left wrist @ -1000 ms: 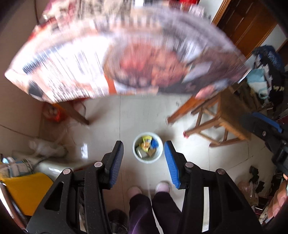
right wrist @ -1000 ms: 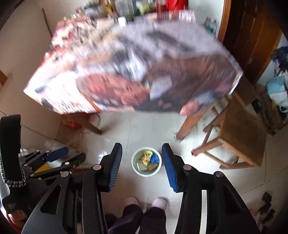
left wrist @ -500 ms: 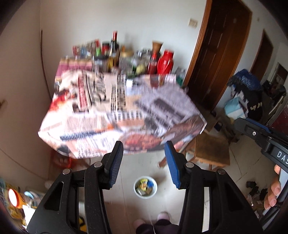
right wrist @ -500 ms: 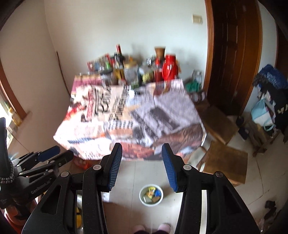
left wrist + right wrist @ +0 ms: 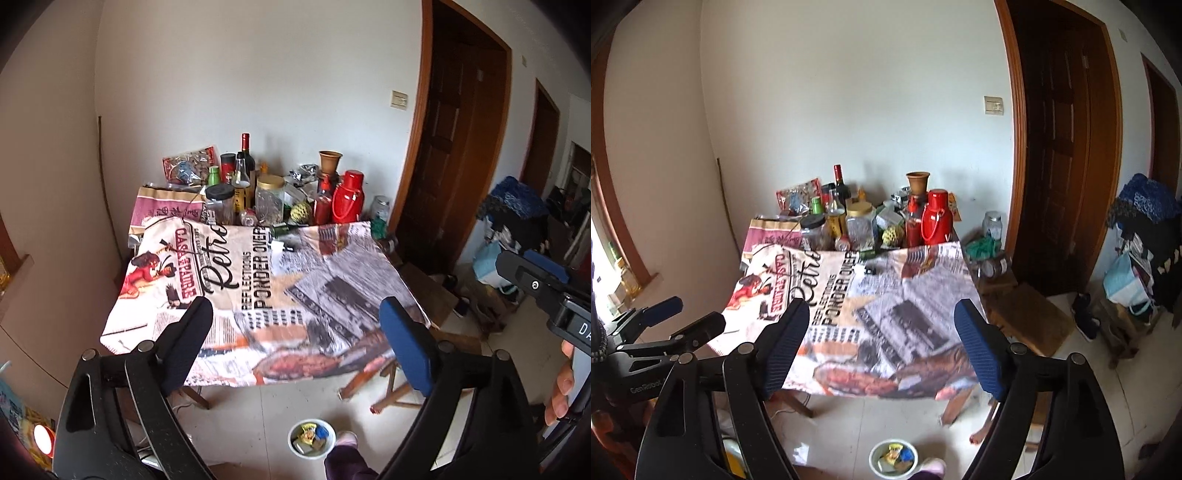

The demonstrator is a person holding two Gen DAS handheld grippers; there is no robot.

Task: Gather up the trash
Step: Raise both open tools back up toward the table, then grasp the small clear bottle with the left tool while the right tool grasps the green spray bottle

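Observation:
A small white bin (image 5: 312, 440) with several coloured wrappers in it stands on the tiled floor in front of the table; it also shows in the right wrist view (image 5: 894, 459). My left gripper (image 5: 295, 339) is open and empty, held high and aimed at the table. My right gripper (image 5: 882, 343) is open and empty too, beside it at about the same height. The table (image 5: 258, 295) has a printed newspaper-style cloth (image 5: 886, 314).
Bottles, jars and a red thermos (image 5: 349, 201) crowd the table's far end against the wall. A wooden stool (image 5: 1027, 317) stands right of the table, near a dark wooden door (image 5: 1063, 147). Bags and clothes (image 5: 1137, 258) pile at the right.
Both grippers have risen and tilted up from looking down at the bin to facing the table and wall. Both stay open and empty.

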